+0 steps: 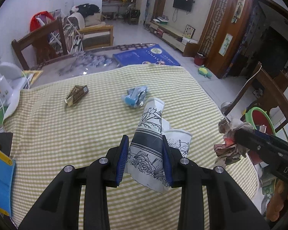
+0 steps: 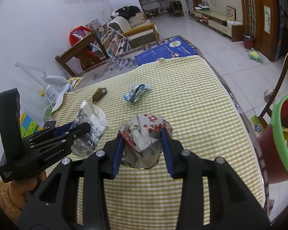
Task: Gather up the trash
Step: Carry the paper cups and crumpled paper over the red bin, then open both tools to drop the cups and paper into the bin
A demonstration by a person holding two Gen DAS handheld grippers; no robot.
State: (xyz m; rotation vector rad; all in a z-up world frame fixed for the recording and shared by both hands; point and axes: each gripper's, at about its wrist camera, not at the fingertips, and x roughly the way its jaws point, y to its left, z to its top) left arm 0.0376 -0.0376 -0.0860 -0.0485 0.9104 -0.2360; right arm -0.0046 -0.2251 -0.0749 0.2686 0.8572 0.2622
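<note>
1. Left tongs clamp a crushed white paper cup with black flower print, held above the yellow-striped table.
2. Right tongs grip a crumpled paper wrapper with red print.
3. Green-rimmed bin at the table's right edge holds scraps.

Paper cup: thin paper, squashed, matt, black flower print. 
Wrapper: crumpled paper, rough, dull, red print. 
Table cloth: soft woven cloth, yellow-white stripes, matt. 
Foil packet: shiny, crinkly, blue and silver. 
Small box: brown card with gold lines. 
Left gripper: matt black plastic, ribbed blue pads, shiny metal bolts. 
Bin rim: smooth green plastic. 
Chair: dark wood. 
Floor: glossy tiles.
</note>
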